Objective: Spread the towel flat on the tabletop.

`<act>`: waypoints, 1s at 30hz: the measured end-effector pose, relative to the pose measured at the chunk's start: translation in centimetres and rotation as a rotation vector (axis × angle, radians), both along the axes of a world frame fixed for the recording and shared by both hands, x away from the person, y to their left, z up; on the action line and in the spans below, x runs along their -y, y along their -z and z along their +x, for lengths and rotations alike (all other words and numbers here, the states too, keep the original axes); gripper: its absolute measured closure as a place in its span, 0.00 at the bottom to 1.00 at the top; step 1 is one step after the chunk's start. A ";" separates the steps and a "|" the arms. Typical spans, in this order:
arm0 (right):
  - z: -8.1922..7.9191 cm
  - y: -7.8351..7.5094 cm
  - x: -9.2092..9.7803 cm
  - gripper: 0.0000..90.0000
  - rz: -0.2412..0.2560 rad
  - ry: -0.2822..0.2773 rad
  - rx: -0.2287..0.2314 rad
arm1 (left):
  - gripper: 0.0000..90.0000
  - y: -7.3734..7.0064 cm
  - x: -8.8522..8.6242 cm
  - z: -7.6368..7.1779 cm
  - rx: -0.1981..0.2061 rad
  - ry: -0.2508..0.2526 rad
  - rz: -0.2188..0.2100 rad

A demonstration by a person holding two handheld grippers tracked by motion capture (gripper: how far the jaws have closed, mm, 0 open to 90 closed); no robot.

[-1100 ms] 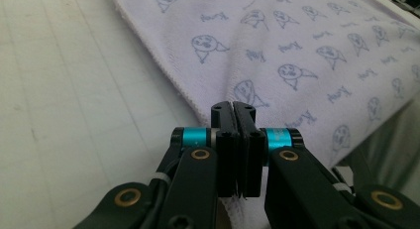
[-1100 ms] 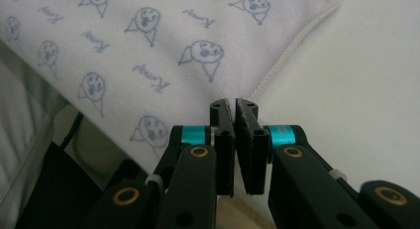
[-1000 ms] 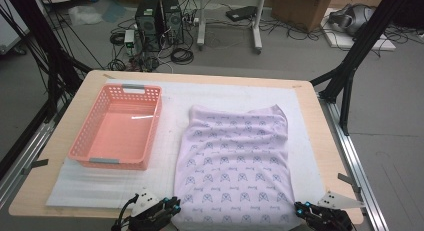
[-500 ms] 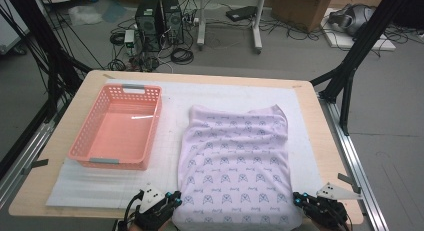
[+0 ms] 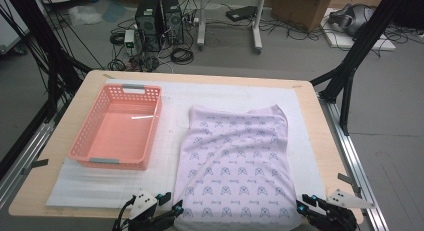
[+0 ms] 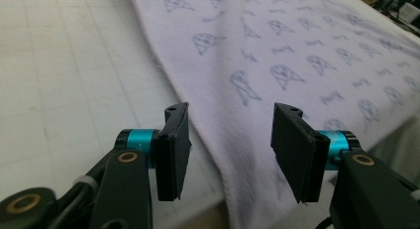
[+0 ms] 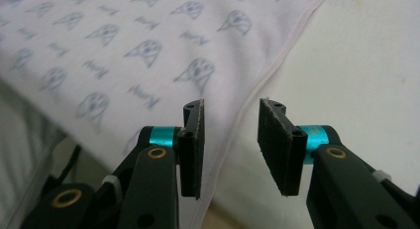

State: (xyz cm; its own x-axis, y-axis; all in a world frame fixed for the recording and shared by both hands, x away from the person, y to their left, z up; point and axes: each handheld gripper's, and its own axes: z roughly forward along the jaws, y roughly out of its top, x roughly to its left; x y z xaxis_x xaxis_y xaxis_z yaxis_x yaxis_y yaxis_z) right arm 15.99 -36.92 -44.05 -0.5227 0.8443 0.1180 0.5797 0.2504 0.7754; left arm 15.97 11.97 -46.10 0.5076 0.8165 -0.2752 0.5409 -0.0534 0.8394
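L gripper (image 5: 167, 214) & R gripper (image 5: 311, 209), jaws spread wide, sit at the cloth's (image 5: 237, 161) near corners, prob. to pinch both for folding.

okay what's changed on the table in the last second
Both grippers closed in on the cloth's near corners: the left gripper moved right, the right gripper moved left. Both are open, holding nothing. The cloth and basket stayed put.

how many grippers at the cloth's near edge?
2. The left gripper is at the near-left corner of the patterned cloth, jaws open. The right gripper is at the near-right corner, jaws open over the hem.
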 end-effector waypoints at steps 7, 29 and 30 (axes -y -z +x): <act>1.8 0.8 -1.5 0.93 -0.057 -0.008 -0.014 | 0.93 0.3 1.4 0.5 0.018 0.040 0.097; 0.9 0.5 -1.7 0.76 -0.055 0.009 -0.015 | 0.56 -0.4 0.4 -1.0 0.021 0.049 0.024; 1.1 0.9 -1.9 0.80 -0.066 0.009 -0.019 | 0.56 -0.3 0.5 -0.9 0.024 0.052 0.022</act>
State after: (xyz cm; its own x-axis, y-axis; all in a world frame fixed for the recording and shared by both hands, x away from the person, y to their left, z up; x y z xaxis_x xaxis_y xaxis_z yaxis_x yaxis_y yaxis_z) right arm 17.14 -35.04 -44.91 -0.5131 0.8553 0.0720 0.5968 0.2952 0.7461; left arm 15.09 11.48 -45.78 0.5559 0.7944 -0.2446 0.5168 -0.0999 0.8502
